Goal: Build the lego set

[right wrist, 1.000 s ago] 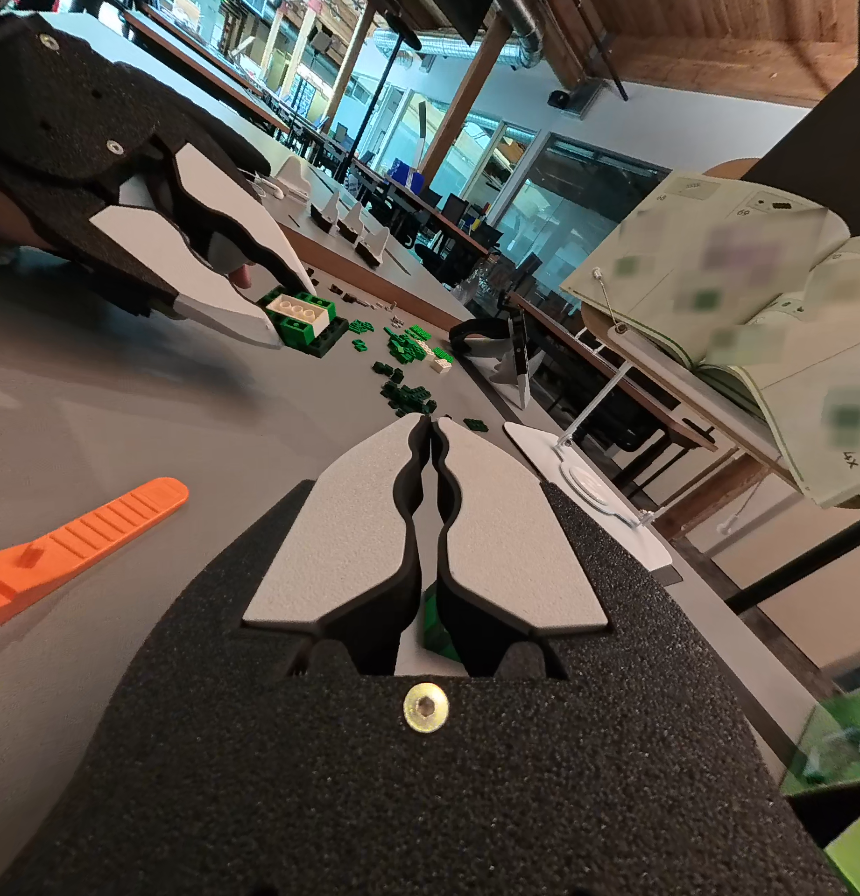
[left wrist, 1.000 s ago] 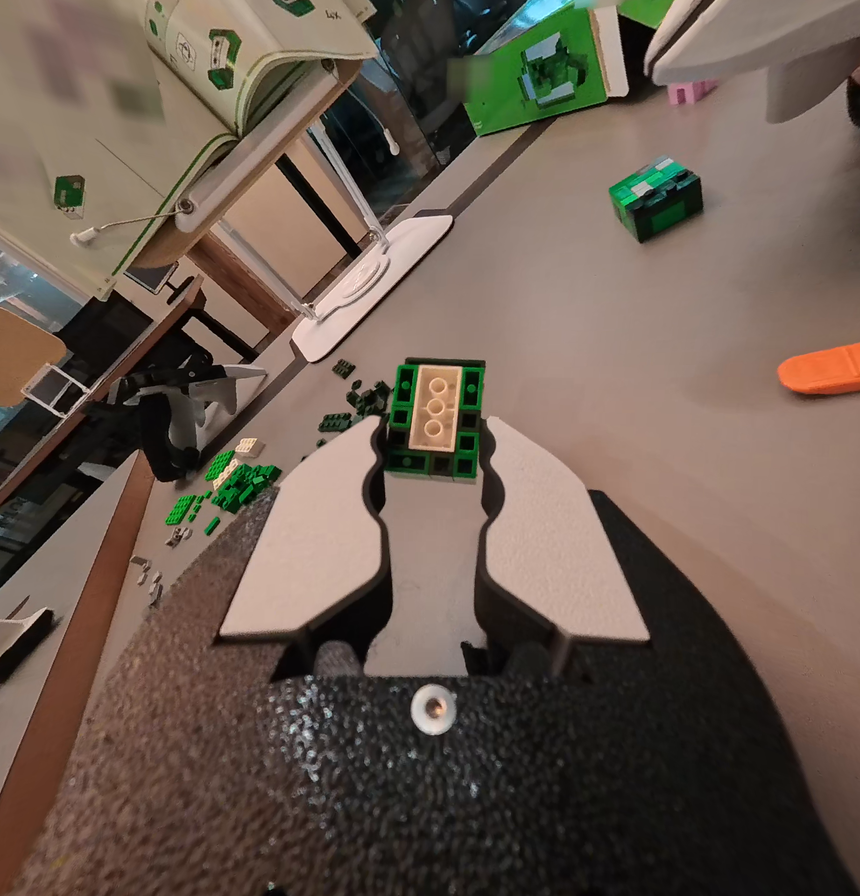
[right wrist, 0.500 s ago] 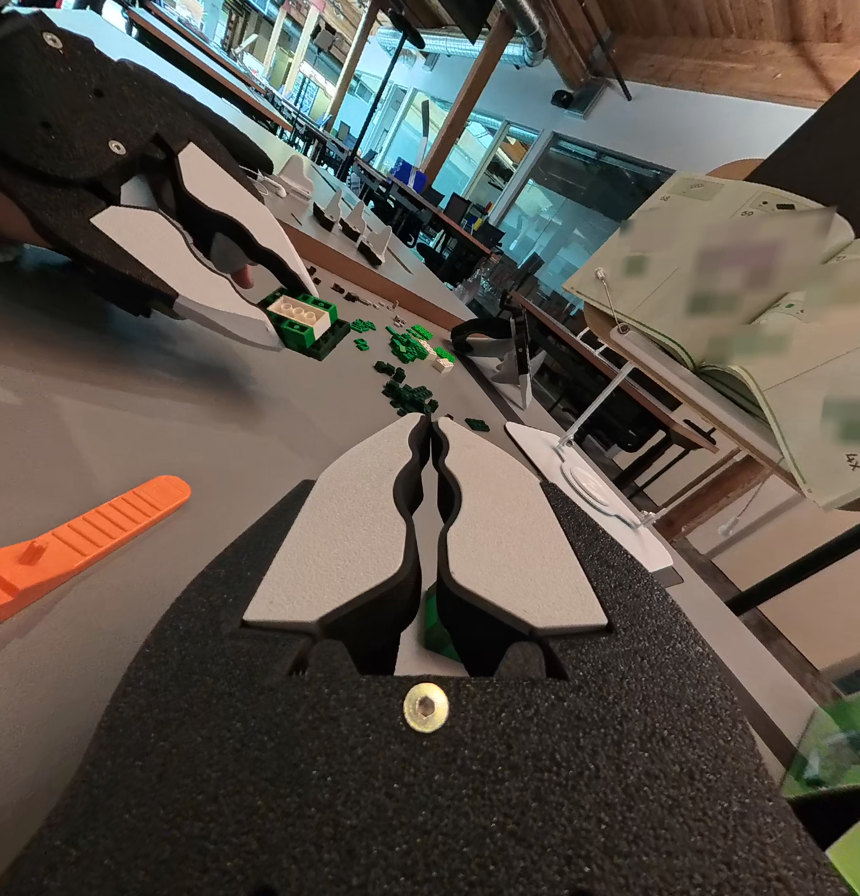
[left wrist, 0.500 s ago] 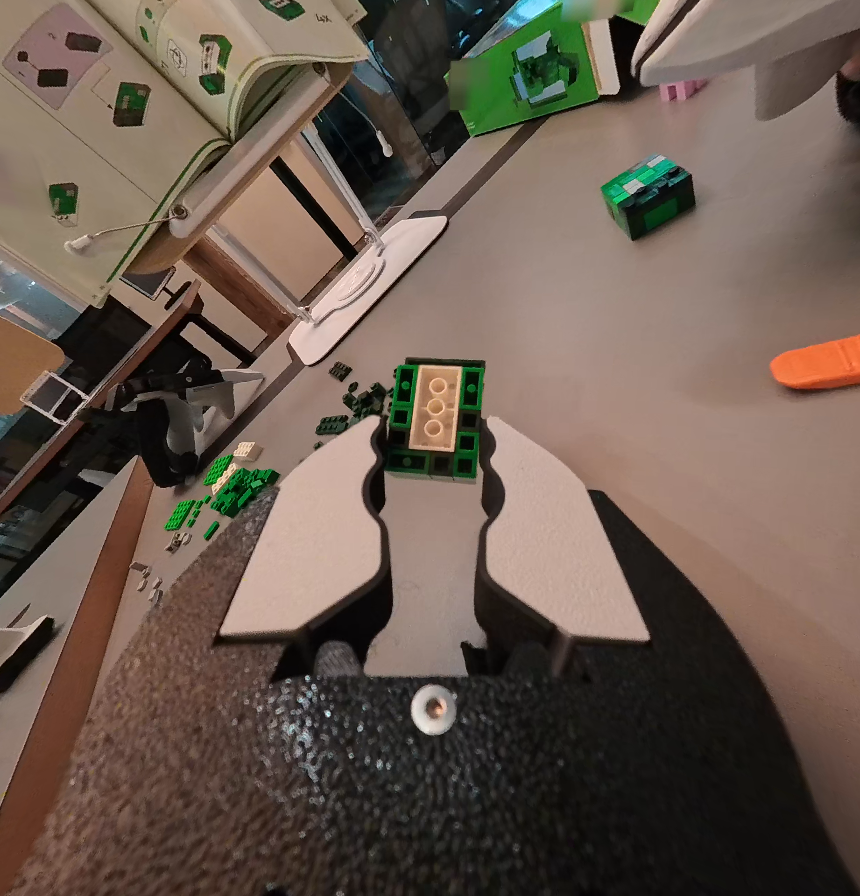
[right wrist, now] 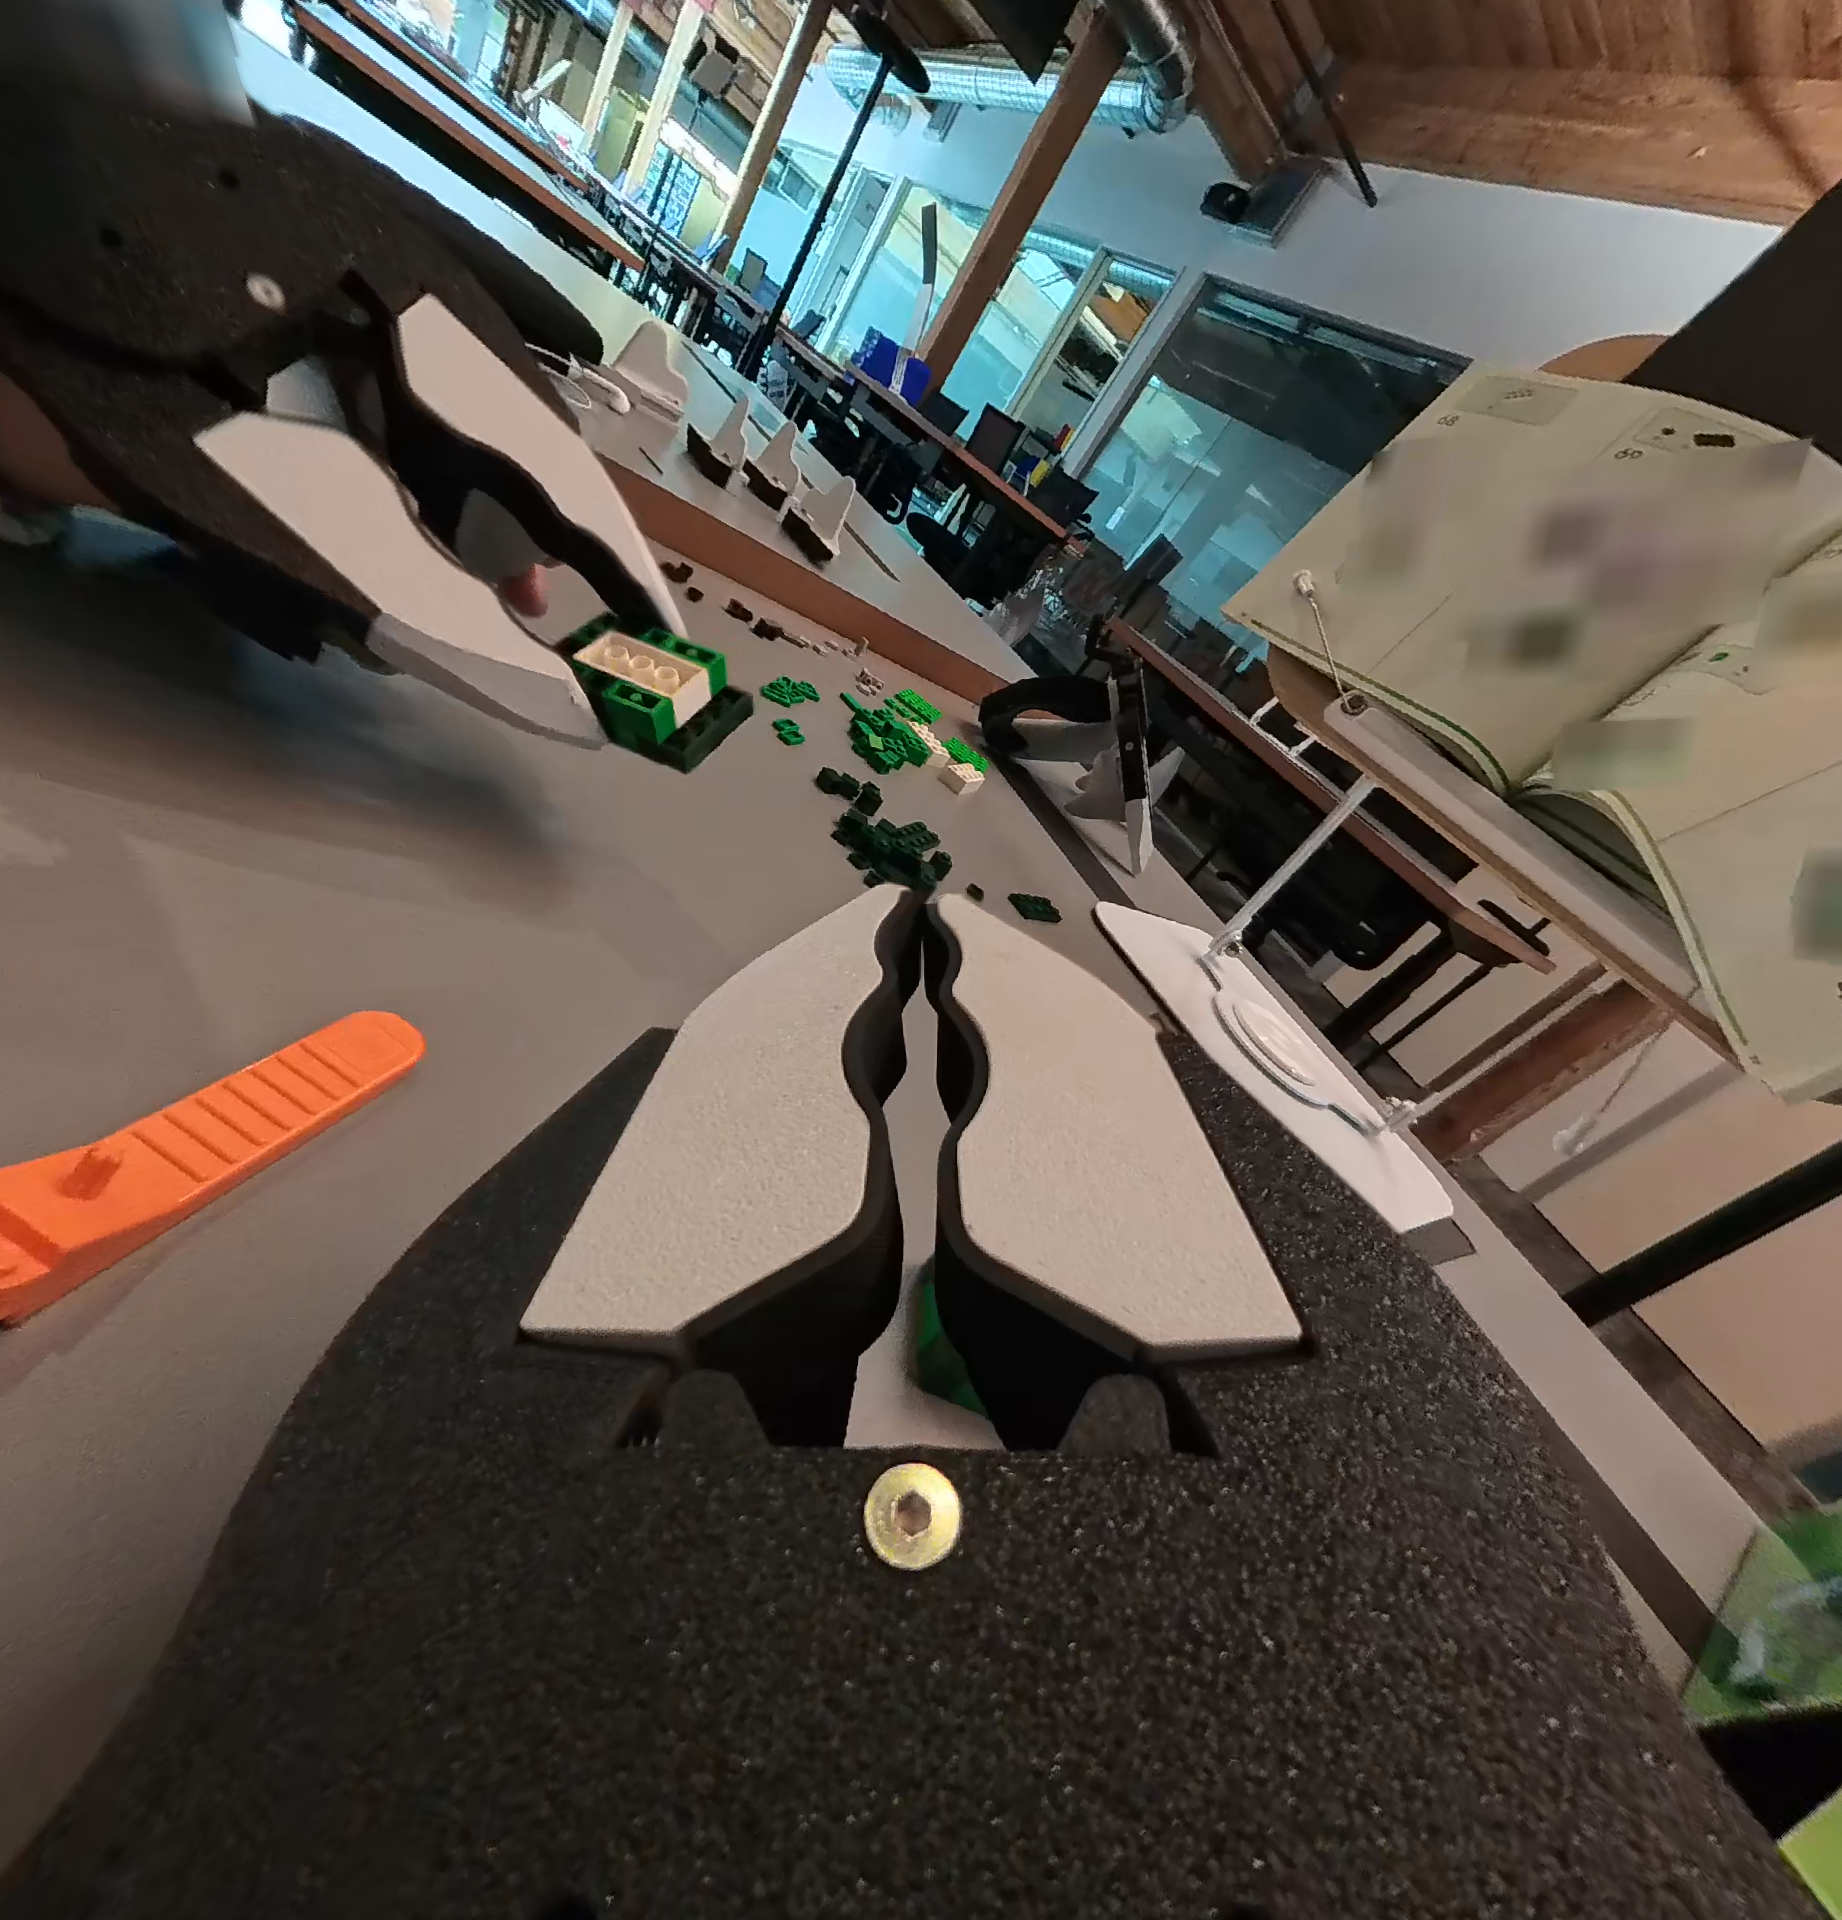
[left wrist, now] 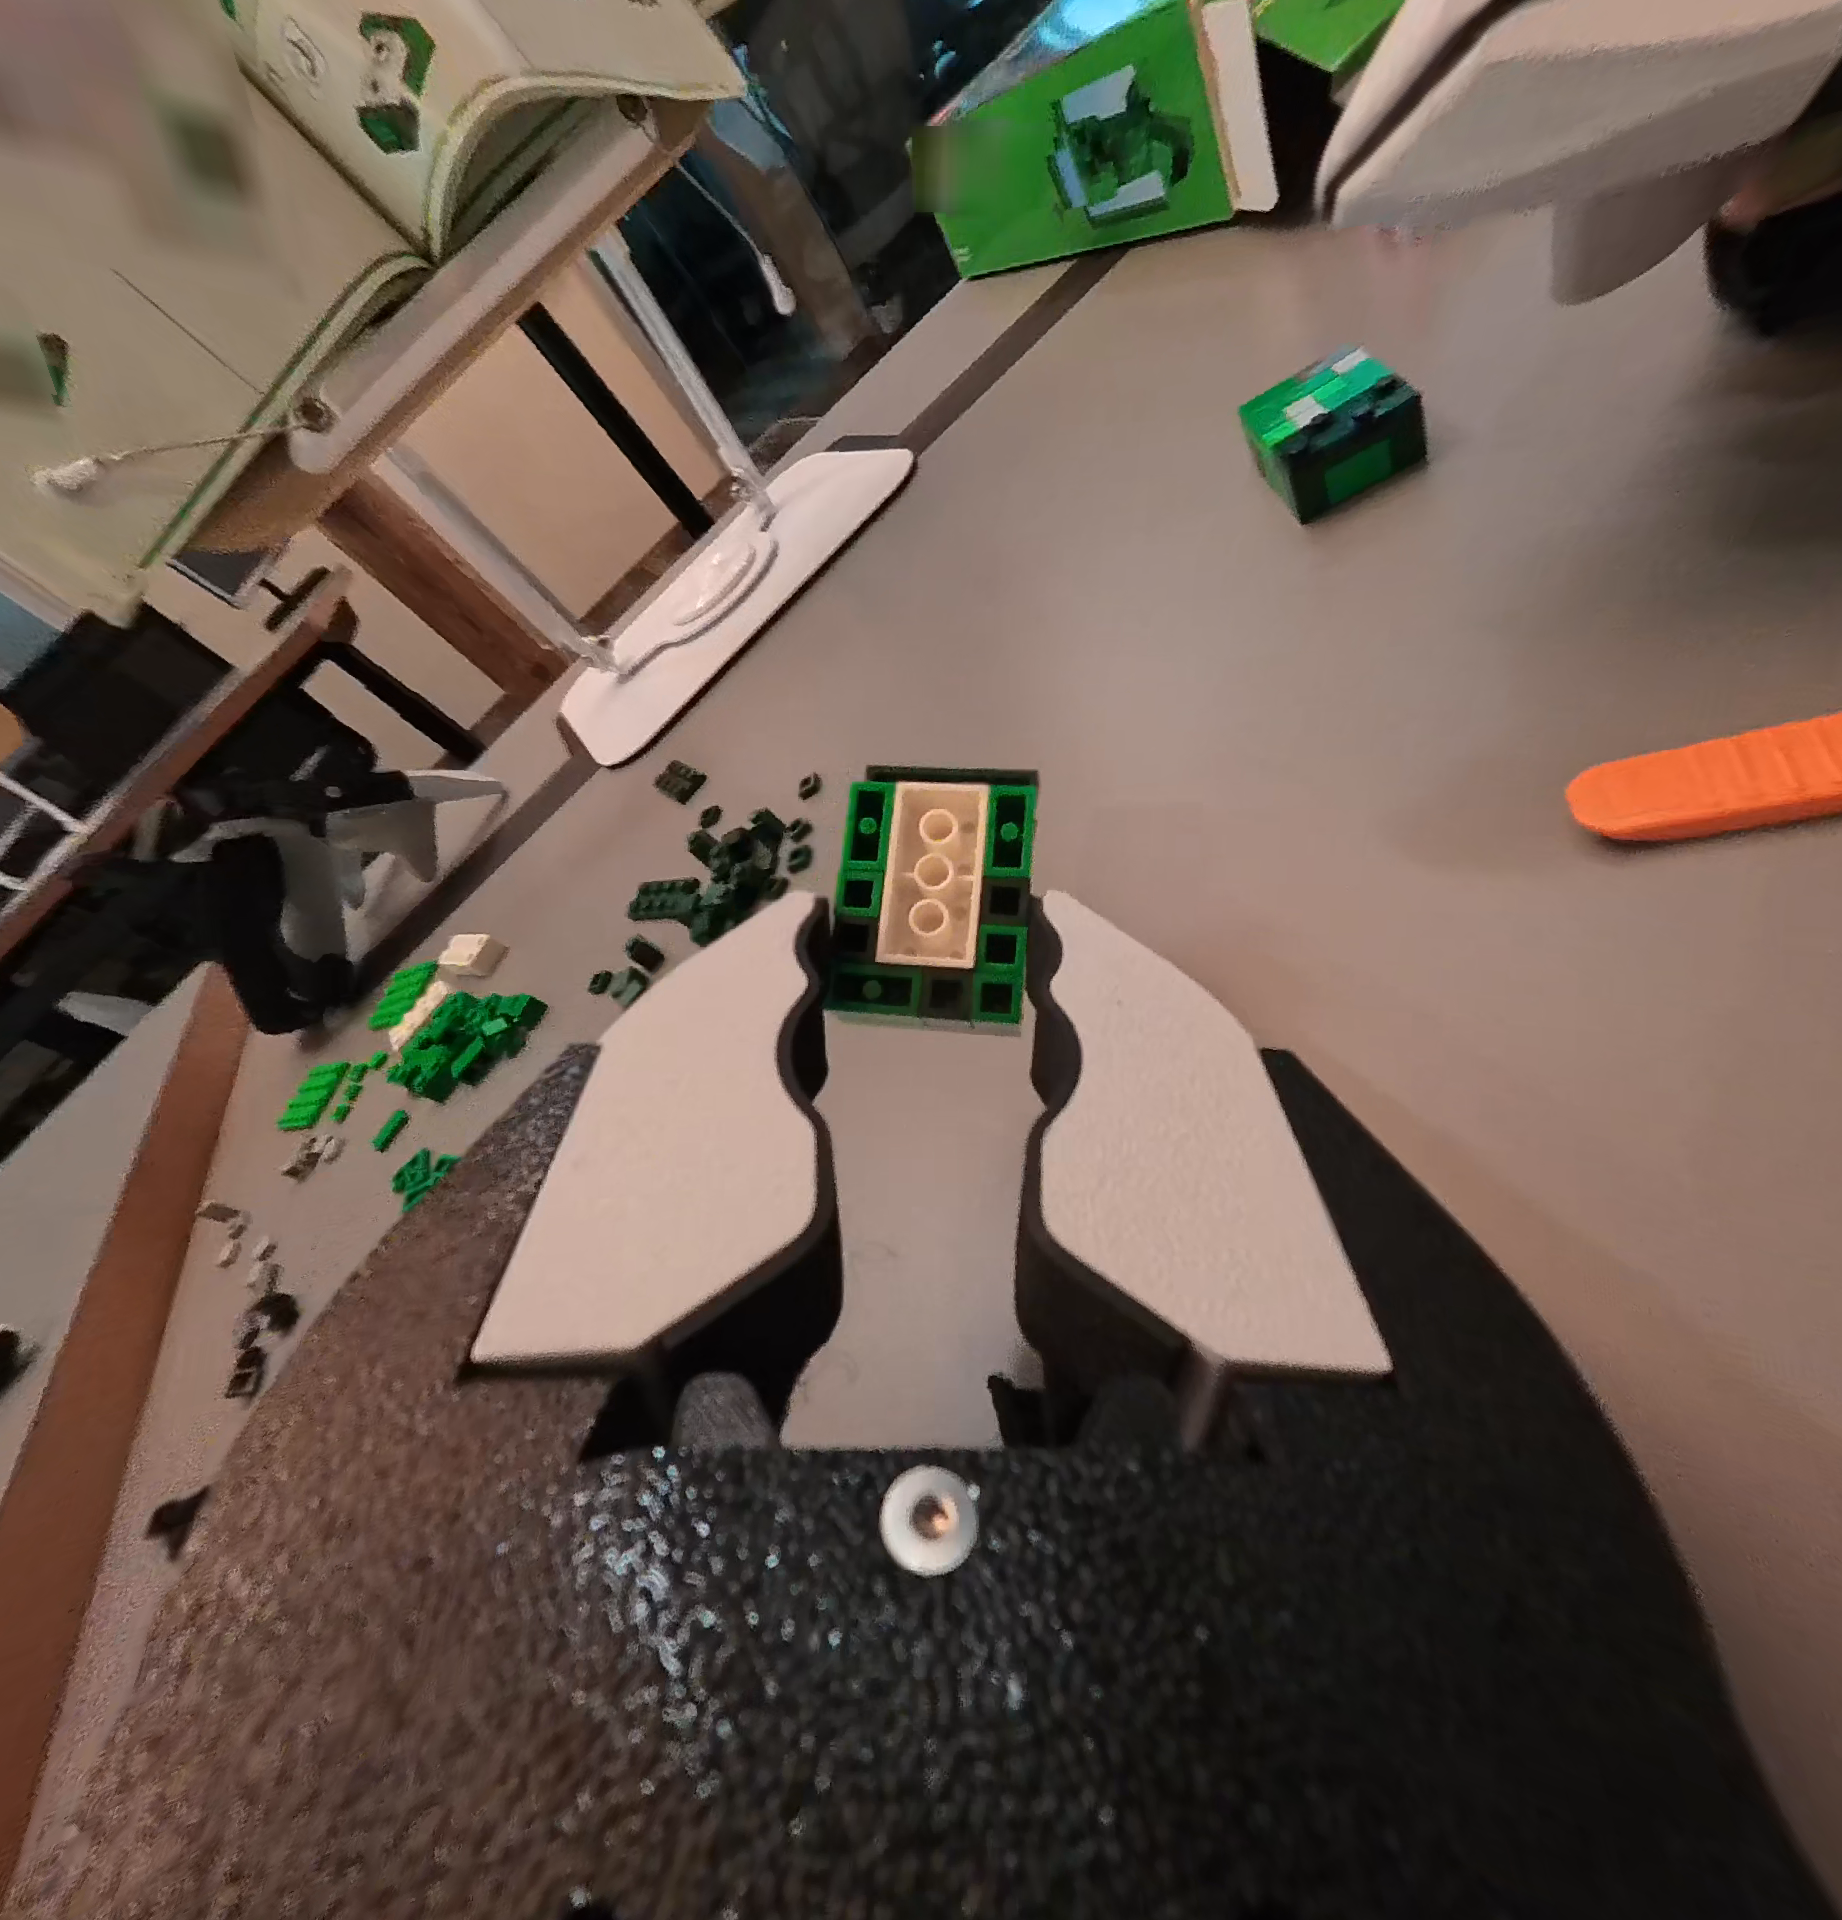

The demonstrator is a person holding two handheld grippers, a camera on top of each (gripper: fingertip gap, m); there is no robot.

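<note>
My left gripper (left wrist: 932, 935) is shut on a green lego assembly (left wrist: 932, 904) with a white brick on top, and holds it low over the grey table (left wrist: 1312, 987). The right wrist view shows this gripper (right wrist: 584, 675) and the assembly (right wrist: 657, 686) at upper left. My right gripper (right wrist: 922, 904) is shut with nothing between its tips. Through the gap near its base I see a bit of green (right wrist: 938, 1351) below. One of its fingers (left wrist: 1519, 125) shows at the top right of the left wrist view, above a small built green block (left wrist: 1332, 447) on the table.
An orange brick separator (left wrist: 1727, 774) lies on the table to the right. Loose bright green (left wrist: 460, 1029) and dark green (left wrist: 730, 862) bricks lie to the left. An open instruction booklet (right wrist: 1582, 644) rests on a stand with a white base (left wrist: 740, 592). A green box (left wrist: 1083, 135) stands far back. My right fingertips sit around 15 cm from my left ones. The small built green block (left wrist: 1332, 447) lies some 9 cm from my right tips, 15 cm from my left tips.
Both views have shifted slightly. The left gripper keeps its hold on the assembly. The right gripper stays shut in about the same place.
</note>
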